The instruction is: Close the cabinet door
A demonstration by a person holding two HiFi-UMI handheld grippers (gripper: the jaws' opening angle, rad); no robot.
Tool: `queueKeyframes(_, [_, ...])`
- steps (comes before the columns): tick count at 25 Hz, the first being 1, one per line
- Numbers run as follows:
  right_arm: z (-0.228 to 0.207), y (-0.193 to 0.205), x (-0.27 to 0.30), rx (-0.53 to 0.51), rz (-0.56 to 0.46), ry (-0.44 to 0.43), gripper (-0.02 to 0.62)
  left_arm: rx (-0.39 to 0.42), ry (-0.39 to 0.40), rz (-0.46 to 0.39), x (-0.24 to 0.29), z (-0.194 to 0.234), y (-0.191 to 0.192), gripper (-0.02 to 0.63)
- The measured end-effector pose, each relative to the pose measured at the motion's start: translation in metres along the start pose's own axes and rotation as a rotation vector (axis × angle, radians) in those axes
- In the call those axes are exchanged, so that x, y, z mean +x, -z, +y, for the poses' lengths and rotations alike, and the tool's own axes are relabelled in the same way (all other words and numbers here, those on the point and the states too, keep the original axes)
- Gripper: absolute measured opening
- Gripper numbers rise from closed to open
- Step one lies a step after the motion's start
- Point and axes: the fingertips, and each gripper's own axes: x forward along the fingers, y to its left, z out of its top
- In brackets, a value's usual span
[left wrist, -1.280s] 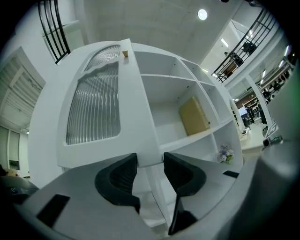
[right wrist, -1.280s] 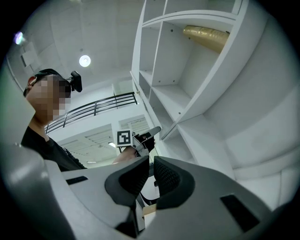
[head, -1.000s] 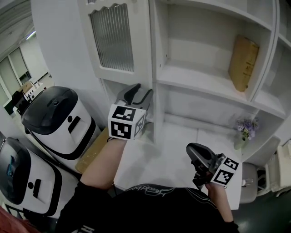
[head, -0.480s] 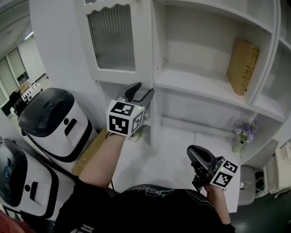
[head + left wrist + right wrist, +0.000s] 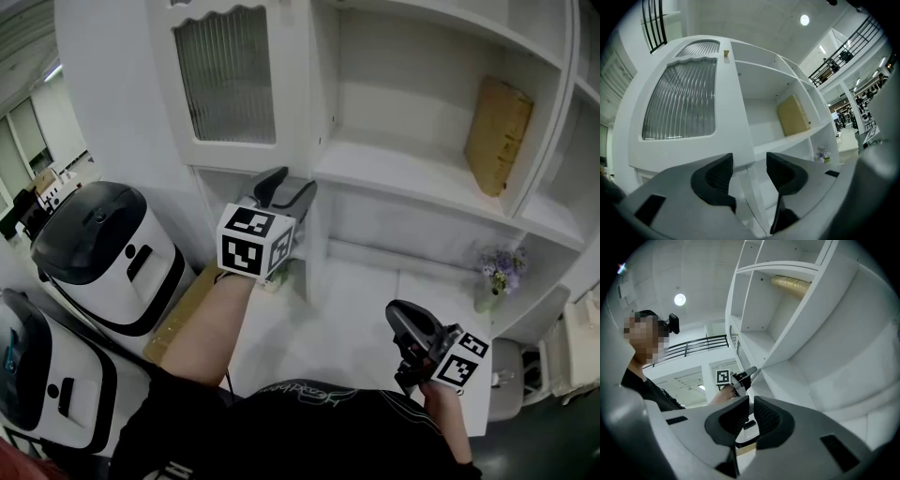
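Note:
The white cabinet door with ribbed glass stands left of the open shelves, its right edge close against the upright; whether it sits flush I cannot tell. In the left gripper view the door fills the upper left. My left gripper is just below the door's lower right corner and points at the upright. Its jaws are opening, with nothing between them. My right gripper hangs low at the right over the counter, away from the door. That gripper is shut and empty.
A brown package leans in the open shelf, and a small vase of flowers stands on the white counter. Two white machines with dark lids and a cardboard piece are at the lower left.
The left gripper's jaws have spread slightly wider, and it has drifted a little left under the door. The right gripper has hardly moved.

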Motion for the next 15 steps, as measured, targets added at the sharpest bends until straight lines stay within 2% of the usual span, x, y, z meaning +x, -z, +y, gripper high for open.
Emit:
queueKeyframes(9, [0.012, -0.002, -0.005, -0.010, 0.006, 0.002, 0.057, -0.024, 0.011, 0.010, -0.005, -0.001, 0.000, 0.230])
queueKeyframes(15, [0.027, 0.001, -0.007, -0.014, 0.014, -0.018, 0.057, -0.040, 0.039, -0.013, -0.034, -0.015, -0.009, 0.230])
